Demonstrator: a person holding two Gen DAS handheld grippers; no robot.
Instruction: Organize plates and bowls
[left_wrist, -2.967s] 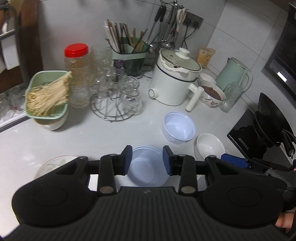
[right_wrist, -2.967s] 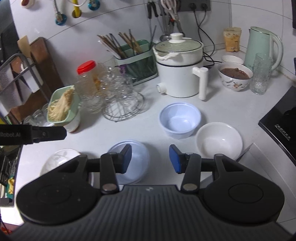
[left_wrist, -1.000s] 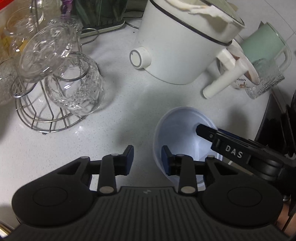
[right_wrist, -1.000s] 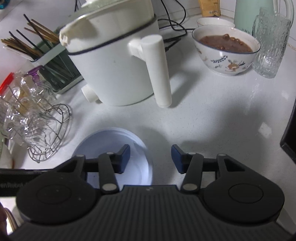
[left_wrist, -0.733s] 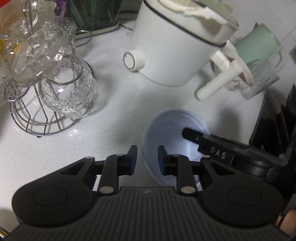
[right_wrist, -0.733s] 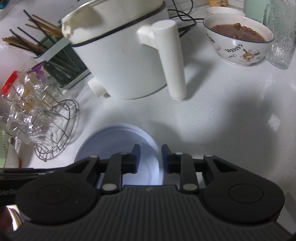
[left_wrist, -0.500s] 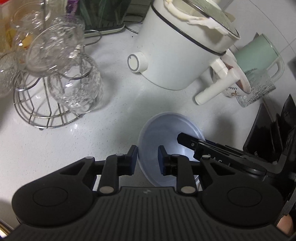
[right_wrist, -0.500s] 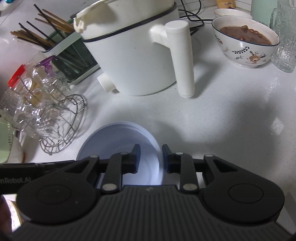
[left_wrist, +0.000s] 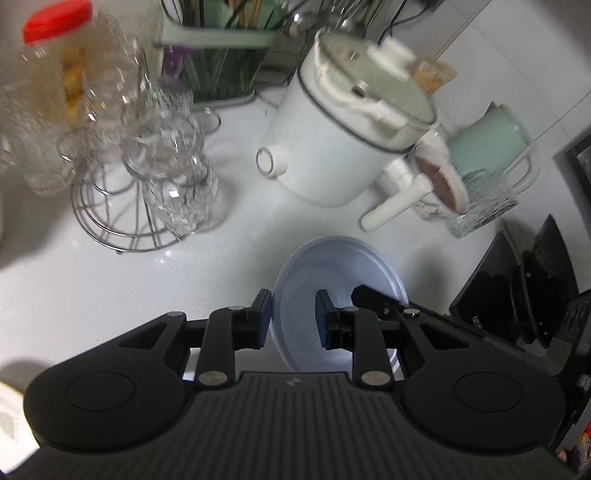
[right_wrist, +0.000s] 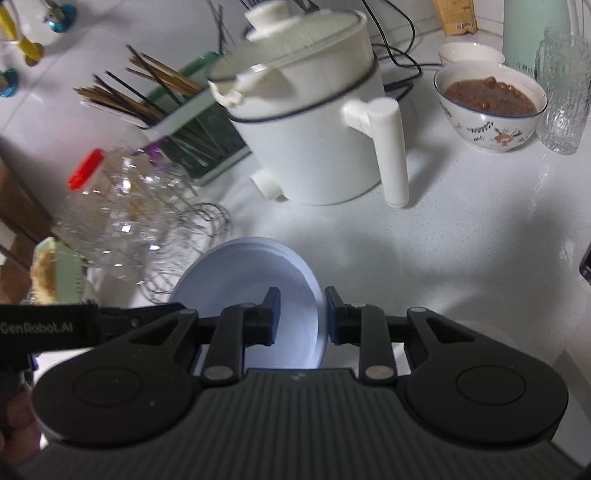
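The pale blue bowl is off the white countertop, carried between two handheld grippers in front of the white electric cooking pot. The left gripper is clamped on the bowl's left wall, one pad outside, one inside. The right gripper is clamped on the opposite wall in the same way. Both sets of jaws have just been closing, with the bowl's rim between the pads. The bowl reads as tipped toward the cameras rather than level.

Risks, judged from this pose:
- Two separate pinches on one thin wall. If the hands drift apart or together, the bowl could flex and pop out of one grip.
- If one hand rises faster than the other, the bowl tilts further and could slide off the pads.
- The pads bite only a shallow strip at the rim, so a smooth wall could slip under a quick swing.

Surroundings that narrow the path:
- The pot's white handle juts toward the bowl.
- The wire rack of upturned glasses stands to the left, easy to knock.
- A patterned bowl of brown food and a ribbed glass sit to the right, near the mint kettle. A bump there means a spill.
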